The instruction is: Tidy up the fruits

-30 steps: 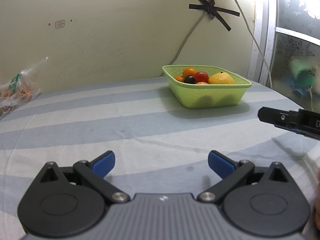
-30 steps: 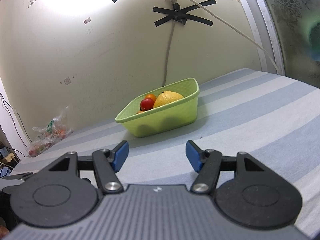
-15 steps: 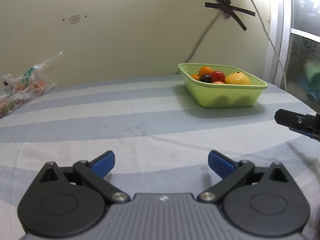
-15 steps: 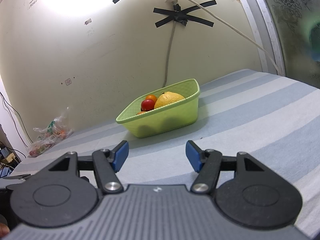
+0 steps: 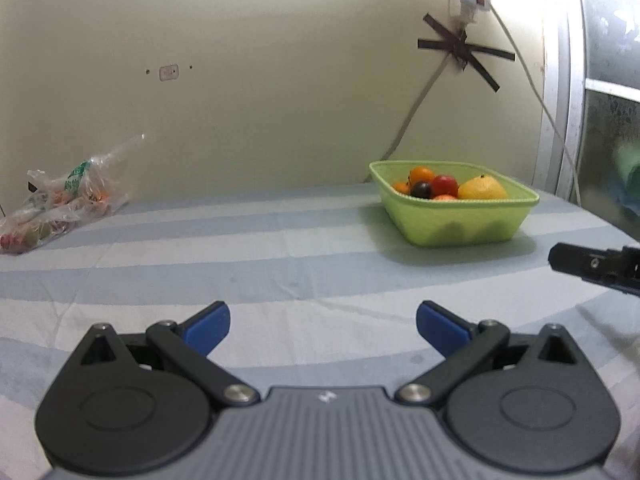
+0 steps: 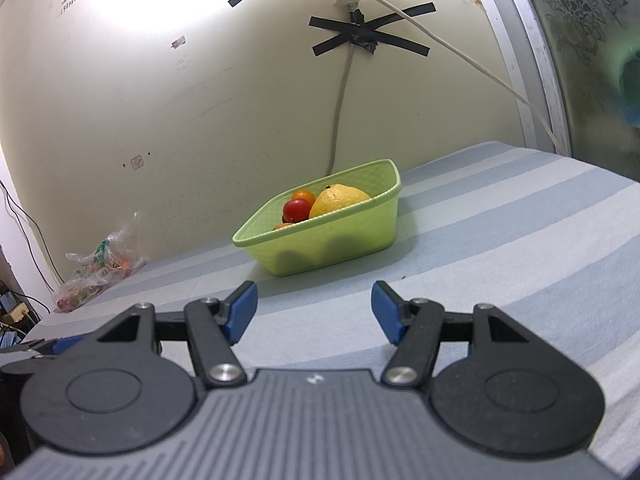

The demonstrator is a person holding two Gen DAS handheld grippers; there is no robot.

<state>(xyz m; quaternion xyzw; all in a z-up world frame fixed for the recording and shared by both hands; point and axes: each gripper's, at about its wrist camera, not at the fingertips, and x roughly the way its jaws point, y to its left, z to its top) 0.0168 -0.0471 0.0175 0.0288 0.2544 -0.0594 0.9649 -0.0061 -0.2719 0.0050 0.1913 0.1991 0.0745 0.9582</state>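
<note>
Striped blue-grey cloth (image 5: 280, 248) is covering the surface; the left gripper (image 5: 322, 326) is gaping, holding nothing, the glossy fruits (image 5: 448, 188) lying in a textured green plastic basket (image 5: 460, 226) far right. From the right wrist, the right gripper (image 6: 314, 310) is standing wide, empty, short of the basket (image 6: 332, 246); no writing is legible.

One green basket (image 5: 460, 228) holds at least six fruits: one yellow lemon (image 5: 482, 189), one red tomato (image 5: 445, 185), one dark plum (image 5: 421, 189), three orange fruits (image 5: 422, 173). One plastic bag (image 5: 60, 204) lies apart. Two grippers (image 5: 322, 326) (image 6: 314, 314) face the scene.
</note>
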